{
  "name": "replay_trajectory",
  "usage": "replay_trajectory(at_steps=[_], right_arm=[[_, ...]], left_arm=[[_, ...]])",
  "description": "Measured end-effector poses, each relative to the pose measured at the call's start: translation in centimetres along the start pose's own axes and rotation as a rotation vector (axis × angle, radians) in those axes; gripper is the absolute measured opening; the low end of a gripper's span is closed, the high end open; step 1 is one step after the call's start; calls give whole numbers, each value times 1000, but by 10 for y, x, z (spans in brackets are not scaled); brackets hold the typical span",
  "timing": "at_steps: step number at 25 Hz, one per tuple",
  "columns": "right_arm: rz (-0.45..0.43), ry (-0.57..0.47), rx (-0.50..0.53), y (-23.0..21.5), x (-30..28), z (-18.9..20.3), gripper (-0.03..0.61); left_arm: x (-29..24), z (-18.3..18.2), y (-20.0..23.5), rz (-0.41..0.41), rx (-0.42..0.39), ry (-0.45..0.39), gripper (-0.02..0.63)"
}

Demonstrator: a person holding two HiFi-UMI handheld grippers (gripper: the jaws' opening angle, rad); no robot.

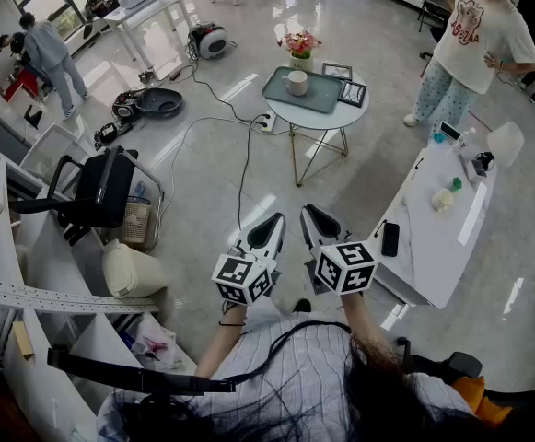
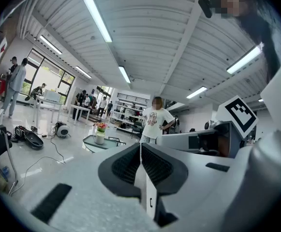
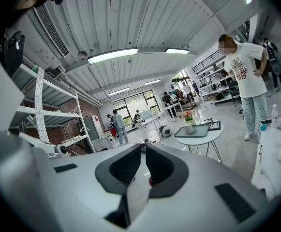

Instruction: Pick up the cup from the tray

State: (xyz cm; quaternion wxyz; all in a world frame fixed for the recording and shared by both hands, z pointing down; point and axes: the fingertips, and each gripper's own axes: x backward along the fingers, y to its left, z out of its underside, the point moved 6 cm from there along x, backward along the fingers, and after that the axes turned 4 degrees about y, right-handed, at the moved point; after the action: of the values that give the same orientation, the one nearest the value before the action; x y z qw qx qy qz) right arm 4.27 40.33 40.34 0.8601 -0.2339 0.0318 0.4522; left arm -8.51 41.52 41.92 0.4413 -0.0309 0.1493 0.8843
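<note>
Cup (image 1: 296,83) sitting untouched on tray (image 1: 329,98) on round surface (image 1: 357,114), well ahead. I am holding left gripper (image 1: 269,225) and right gripper (image 1: 315,217) level, jaws pressed together, empty. Judging approach, opening, grasp, lift all remaining.

right gripper (image 3: 144,145) jaws pressed together tip to tip, nothing in them. way ahead, a round table (image 3: 204,139) with the tray (image 3: 200,131), cup (image 3: 189,128) and flowers (image 3: 187,116).

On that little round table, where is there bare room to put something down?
On the tray, the stretch beside the cup; and the table's near edge, between tray and rim. The far side is crowded with flowers and frames.
</note>
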Motion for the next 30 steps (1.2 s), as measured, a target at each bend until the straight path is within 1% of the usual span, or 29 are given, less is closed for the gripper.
replay_trajectory(at_steps=[5,10,15,20,26,30], right_arm=[[-5,-6,5,3,2,-1,52],[-13,-36,-20,3,6,-3,52],[-15,-35,-30,-2,9,1,52],[-29,-32,-59,-3,11,6,52],[-56,-8,-73,-10,3,11,52],[-61,11,-91,-12,-6,17,54]], left_arm=[[1,-3,0,1,3,-4,14],[2,-2,-1,-5,7,-8,14],[5,3,-2,-19,17,-14,14],[9,10,-5,-28,15,7,14],[0,9,1,-46,26,19,14],[-6,19,5,-37,21,56,14]])
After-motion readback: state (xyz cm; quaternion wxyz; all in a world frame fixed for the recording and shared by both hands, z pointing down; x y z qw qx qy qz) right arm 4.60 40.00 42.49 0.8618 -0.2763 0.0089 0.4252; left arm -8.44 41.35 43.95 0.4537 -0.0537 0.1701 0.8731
